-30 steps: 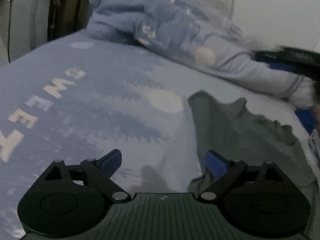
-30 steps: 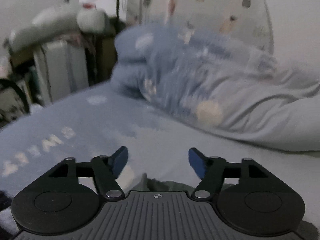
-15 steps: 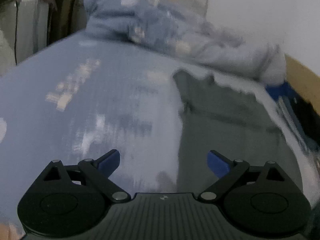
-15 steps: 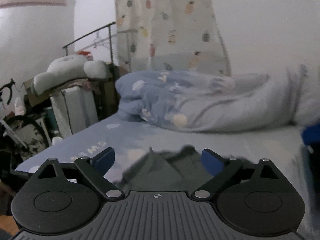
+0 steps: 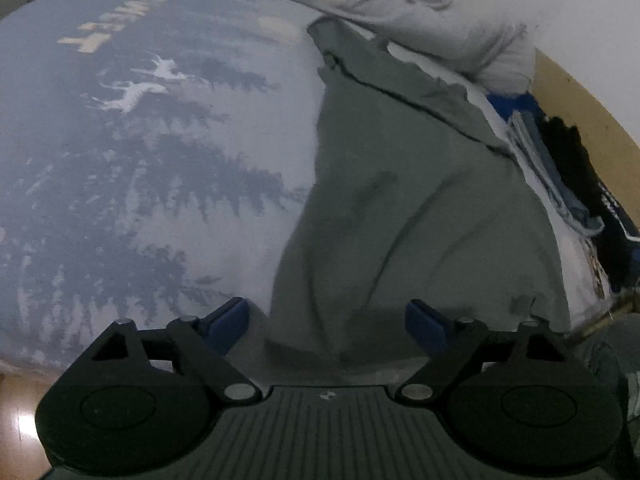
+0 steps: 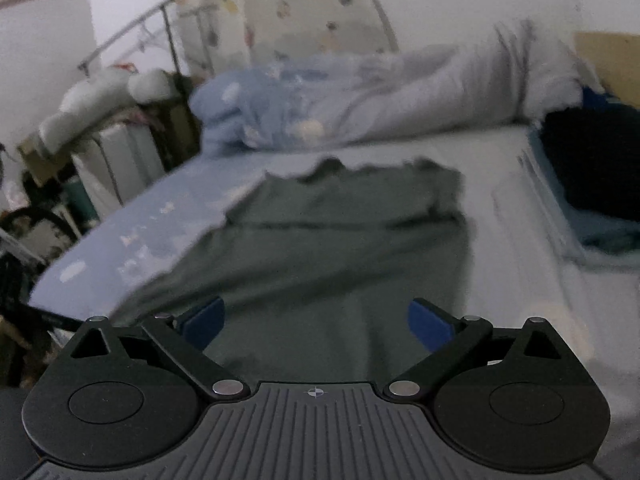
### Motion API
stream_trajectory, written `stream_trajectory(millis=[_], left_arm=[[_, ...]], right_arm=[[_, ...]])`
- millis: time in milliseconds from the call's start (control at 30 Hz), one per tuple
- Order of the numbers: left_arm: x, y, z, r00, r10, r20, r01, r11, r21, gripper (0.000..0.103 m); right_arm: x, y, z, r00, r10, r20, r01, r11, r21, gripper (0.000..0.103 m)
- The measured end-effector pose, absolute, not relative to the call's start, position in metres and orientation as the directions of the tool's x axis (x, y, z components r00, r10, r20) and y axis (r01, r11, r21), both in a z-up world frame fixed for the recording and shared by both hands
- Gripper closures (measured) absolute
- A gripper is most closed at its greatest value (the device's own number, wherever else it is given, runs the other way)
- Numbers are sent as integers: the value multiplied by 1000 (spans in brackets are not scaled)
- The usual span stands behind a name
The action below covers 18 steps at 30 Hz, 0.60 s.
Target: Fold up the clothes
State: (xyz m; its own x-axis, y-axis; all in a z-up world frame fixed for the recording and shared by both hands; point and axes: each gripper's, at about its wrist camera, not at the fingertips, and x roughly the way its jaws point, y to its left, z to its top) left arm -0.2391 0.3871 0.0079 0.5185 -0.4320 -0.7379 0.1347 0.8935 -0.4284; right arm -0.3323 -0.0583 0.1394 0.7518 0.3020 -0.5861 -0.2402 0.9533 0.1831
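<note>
Grey shirt: spread on blue bedsheet, wrinkled, collar end toward bunched duvet. Left gripper: jaws wide apart, holding nothing, over shirt's near hem. Right gripper: jaws wide apart, holding nothing, over shirt.

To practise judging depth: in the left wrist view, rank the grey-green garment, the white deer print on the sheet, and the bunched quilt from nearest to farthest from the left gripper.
1. Grey-green garment: its near edge lies between the open fingers of the left gripper.
2. White deer print: further up, on the left.
3. Bunched quilt: farthest, along the top.
</note>
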Motion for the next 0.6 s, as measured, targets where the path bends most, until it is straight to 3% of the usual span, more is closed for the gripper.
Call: stream_trajectory(millis=[200,267,300,333,600], left_arm=[[-222,391,0,470,-538,-700,162,832,-530,18],[-218,395,-2,464,-533,-707,142,833,-535,42],[-218,397,-2,463,-524,-714,128,837,-531,78],[-218,399,-3,462,-515,-722,114,842,-528,96],[-224,382,17,491,-518,-701,154,843,-515,97]], right_arm=[[-351,-65,114,702,291,-650,-201,957,211,4],[-354,-67,106,671,297,-679,-196,955,225,4],[-354,-66,100,656,295,-694,-193,955,224,4],[-354,-67,95,642,298,-706,-189,954,231,4],[-340,-81,50,556,292,-778,-61,948,312,7]])
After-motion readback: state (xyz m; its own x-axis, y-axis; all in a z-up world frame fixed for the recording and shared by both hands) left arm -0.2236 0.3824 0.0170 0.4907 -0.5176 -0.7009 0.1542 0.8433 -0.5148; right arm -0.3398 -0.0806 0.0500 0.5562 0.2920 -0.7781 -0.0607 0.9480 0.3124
